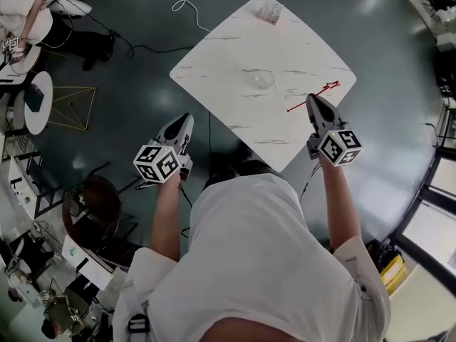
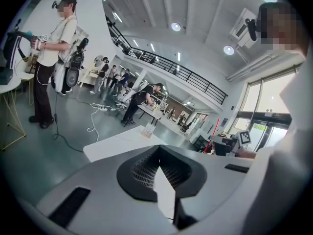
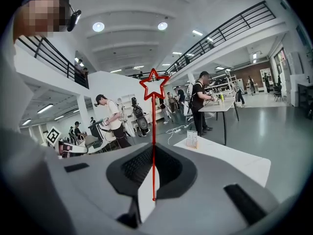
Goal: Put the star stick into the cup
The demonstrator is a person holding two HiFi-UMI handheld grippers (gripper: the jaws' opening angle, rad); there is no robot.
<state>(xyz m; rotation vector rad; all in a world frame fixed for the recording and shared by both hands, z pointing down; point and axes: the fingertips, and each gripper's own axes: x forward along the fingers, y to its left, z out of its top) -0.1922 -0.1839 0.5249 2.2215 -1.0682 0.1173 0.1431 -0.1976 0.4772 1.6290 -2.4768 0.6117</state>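
Observation:
The red star stick is pinched in my right gripper, which is shut on its shaft above the table's right side. In the right gripper view the stick stands straight up out of the shut jaws, with its outlined star at the top. A clear cup stands near the middle of the white marble table, left of the star. My left gripper hangs off the table's left edge, shut and holding nothing. Neither gripper view shows the cup.
A small box of cards sits at the table's far corner, also seen as the box in the right gripper view. Cables lie on the dark floor. A dark chair stands at my left. People work at tables behind.

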